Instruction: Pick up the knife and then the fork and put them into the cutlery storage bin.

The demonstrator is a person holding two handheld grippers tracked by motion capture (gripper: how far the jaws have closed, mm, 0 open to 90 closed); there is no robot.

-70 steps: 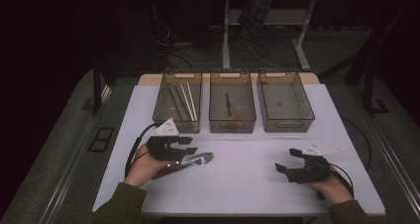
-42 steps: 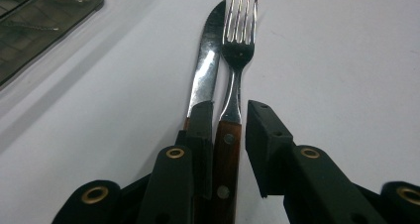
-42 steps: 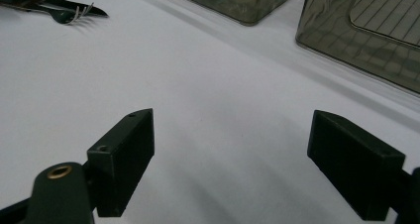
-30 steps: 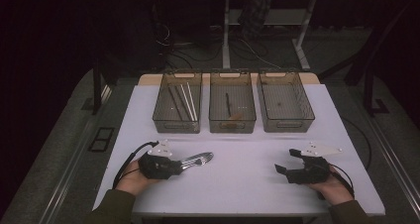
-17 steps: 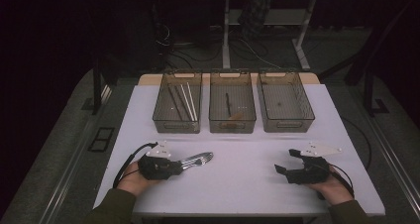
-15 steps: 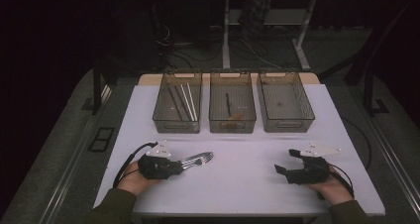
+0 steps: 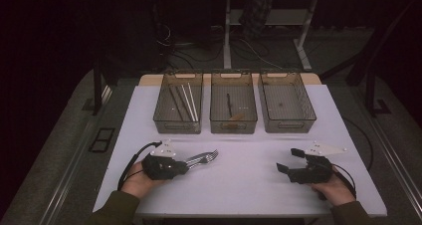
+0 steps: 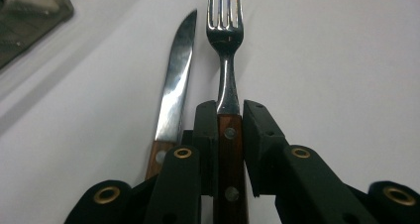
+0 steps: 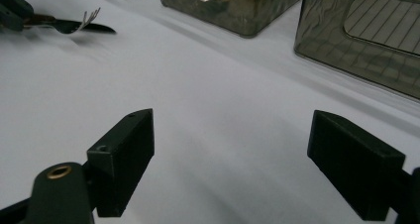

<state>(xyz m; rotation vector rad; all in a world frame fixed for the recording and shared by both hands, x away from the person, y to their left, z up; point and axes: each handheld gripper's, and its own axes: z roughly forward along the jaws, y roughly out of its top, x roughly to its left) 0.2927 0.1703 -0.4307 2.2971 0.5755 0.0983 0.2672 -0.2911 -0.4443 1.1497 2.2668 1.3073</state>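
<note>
My left gripper (image 8: 230,117) is shut on the wooden handle of a fork (image 8: 225,35), whose tines point away over the white table. A knife (image 8: 173,90) with a wooden handle lies right beside it, its handle partly hidden by my jaw. In the high view the left gripper (image 7: 186,164) is low at the front left, with the fork (image 7: 205,158) pointing right. My right gripper (image 7: 287,160) stands open at the front right with nothing between its fingers; the right gripper view shows the right gripper (image 9: 233,154) over bare table.
Three smoky clear bins stand in a row at the back: the left bin (image 7: 176,130) holds thin sticks, the middle bin (image 7: 233,131) a dark utensil, and the right bin (image 7: 287,130). The white table (image 7: 249,185) ends close to both hands.
My left gripper has sunk lower and come slightly toward the front edge, still holding the fork; over the last second it has hardly moved. The right gripper has stayed put.
</note>
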